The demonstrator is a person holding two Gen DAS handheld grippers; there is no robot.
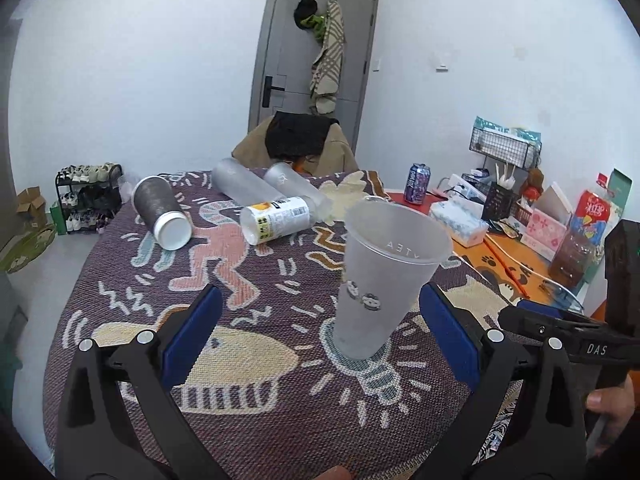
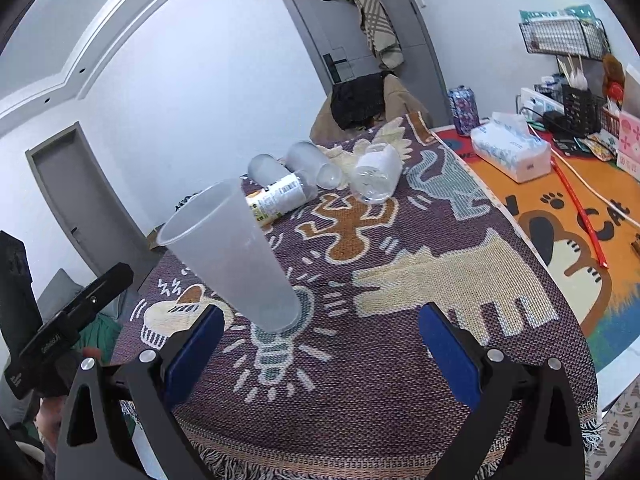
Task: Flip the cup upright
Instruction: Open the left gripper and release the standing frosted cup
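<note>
A frosted plastic cup [image 1: 384,276] stands upright, mouth up, on the patterned cloth [image 1: 256,420]; it also shows in the right wrist view [image 2: 236,256]. My left gripper [image 1: 320,344] is open, its blue pads on either side of the cup's base without touching it. My right gripper [image 2: 320,344] is open and empty, with the cup just ahead of its left finger. Several cups lie on their sides at the far end: a grey one [image 1: 162,212], a white printed one [image 1: 276,220], frosted ones [image 1: 244,182] and a clear one [image 2: 376,176].
The right side of the table holds a tissue box [image 2: 510,148], a soda can [image 1: 417,183], a wire basket [image 1: 506,146], boxes and cables. A chair with clothes [image 1: 298,140] stands behind the table. A shoe rack [image 1: 88,196] stands at the left.
</note>
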